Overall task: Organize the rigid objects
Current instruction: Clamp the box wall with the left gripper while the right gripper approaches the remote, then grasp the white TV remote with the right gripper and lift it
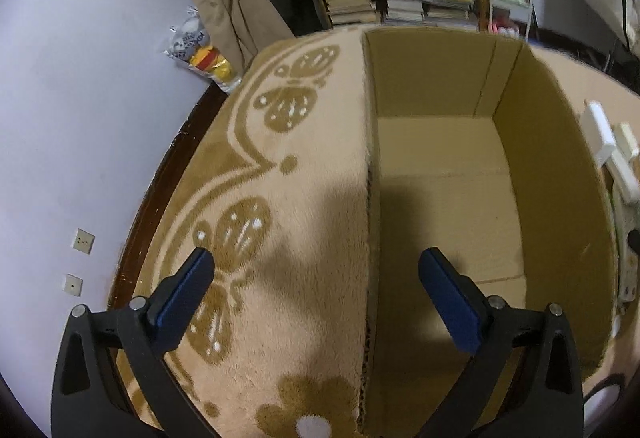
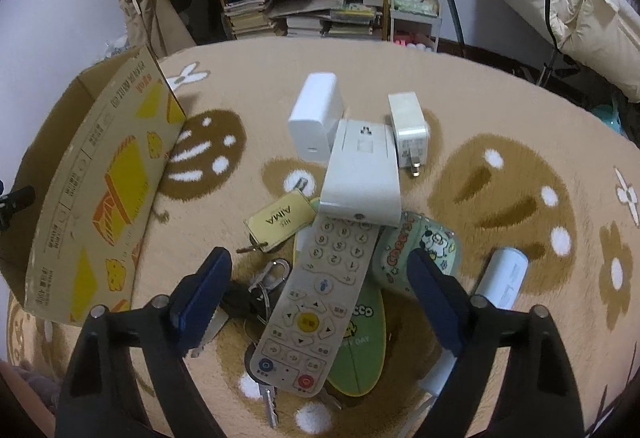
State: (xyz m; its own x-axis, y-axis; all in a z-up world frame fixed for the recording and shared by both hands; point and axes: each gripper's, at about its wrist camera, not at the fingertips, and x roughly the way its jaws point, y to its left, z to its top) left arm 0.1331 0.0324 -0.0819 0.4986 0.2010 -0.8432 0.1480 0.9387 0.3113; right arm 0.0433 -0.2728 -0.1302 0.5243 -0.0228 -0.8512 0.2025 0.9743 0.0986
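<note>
Right gripper (image 2: 318, 280) wide, empty, straddling the remote (image 2: 320, 302) lying amid keys (image 2: 260, 290) on the rug (image 2: 500, 109), cardboard box (image 2: 92, 189) at 9 o'clock; left gripper (image 1: 316, 270) wide, empty, astride the box's near wall.

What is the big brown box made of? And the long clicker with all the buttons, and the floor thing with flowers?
The box: corrugated cardboard, matte brown; its cut edge shows the wavy layers.
The remote: probably hard plastic, smooth off-white, with what look like rubbery buttons.
The rug: soft, fuzzy pile fabric; fibres visible.
</note>
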